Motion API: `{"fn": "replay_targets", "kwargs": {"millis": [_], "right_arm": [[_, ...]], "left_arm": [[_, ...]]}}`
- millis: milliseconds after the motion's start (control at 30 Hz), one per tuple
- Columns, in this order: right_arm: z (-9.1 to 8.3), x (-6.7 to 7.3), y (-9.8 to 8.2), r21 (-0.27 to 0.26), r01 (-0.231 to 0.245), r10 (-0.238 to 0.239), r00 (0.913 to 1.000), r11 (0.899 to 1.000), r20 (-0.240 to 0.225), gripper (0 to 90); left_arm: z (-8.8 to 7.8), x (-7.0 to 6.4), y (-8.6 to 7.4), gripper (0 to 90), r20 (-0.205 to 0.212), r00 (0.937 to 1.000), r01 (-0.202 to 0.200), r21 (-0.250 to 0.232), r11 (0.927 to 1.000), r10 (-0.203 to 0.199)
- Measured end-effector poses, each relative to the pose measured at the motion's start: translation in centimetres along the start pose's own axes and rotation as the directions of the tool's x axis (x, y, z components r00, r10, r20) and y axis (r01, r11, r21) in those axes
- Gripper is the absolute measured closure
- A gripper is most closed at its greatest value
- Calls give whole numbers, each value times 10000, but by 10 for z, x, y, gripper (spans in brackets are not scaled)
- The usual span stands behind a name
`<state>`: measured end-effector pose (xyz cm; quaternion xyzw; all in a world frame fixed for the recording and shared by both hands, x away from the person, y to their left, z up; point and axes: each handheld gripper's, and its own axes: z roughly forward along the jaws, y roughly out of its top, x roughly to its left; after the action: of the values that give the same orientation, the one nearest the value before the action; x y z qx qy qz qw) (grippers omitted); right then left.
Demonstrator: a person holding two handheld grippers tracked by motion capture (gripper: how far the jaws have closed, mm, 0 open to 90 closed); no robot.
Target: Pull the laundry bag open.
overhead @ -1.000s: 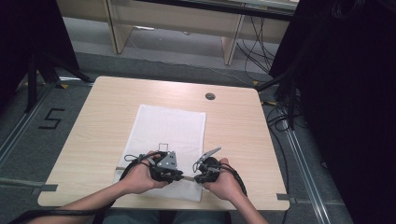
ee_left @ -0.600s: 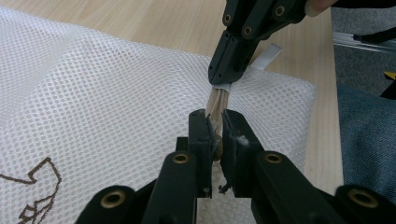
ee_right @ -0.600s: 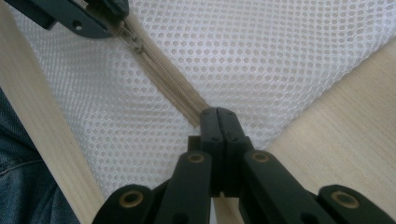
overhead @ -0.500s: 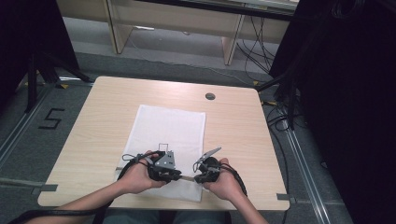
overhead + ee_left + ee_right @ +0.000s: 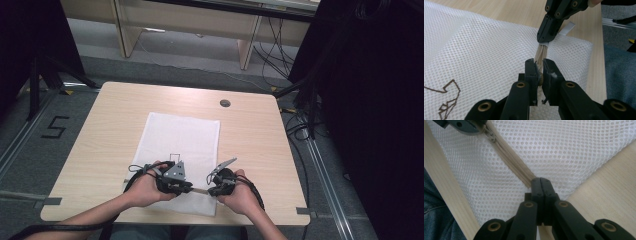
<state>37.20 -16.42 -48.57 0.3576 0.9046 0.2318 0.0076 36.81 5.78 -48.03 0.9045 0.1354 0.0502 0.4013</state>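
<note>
White mesh laundry bag (image 5: 180, 150) laid flat on the wooden table (image 5: 250, 135), long axis running away from the person, zipper edge (image 5: 510, 155) along the near short side. Left gripper (image 5: 539, 65) closed almost fully on the zipper slider or its pull, beige tape visible between the pads; exact part pinched too small to tell. Right gripper (image 5: 540, 182) clamped fully shut on the beige zipper tape at the near right end of the bag, close to the corner. Between the two grips, zipper stretched taut and straight, parallel to the near table edge. In the high view, left gripper (image 5: 175, 177) just left of right gripper (image 5: 220, 181), both low over the near hem, near each other but not touching. Deciding relation: zipper axis lying crosswise, from one gripper directly toward the other. Probable next move: slider travel along that axis by the left gripper, with the right grip as anchor. Likely risk: tape slack or mesh caught in the teeth if the pull leaves that line.
</note>
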Motion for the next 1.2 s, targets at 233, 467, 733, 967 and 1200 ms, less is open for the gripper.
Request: {"fn": "replay_targets", "kwargs": {"millis": [233,467,733,967,1200], "right_arm": [[0,0,0,-16,34,-34,10000,10000,30,900],[0,0,0,22,4,-4,10000,10000,16,900],[1,0,2,54,410,-411,9989,9991,209,900],[0,0,2,51,266,-267,9994,9996,200,900],[0,0,1,91,193,-195,9997,9998,170,900]], "left_arm": [[-2,0,-1,822,-69,9999,84,-101,9999,-85],[-4,-1,-2,822,-69,10000,70,-88,9999,-71],[-5,-1,-2,822,-82,10000,-34,-7,10000,34],[-6,-1,-3,822,-112,9999,-26,34,10000,27],[-8,-1,-6,823,-92,9999,95,-30,10000,-96]]}}
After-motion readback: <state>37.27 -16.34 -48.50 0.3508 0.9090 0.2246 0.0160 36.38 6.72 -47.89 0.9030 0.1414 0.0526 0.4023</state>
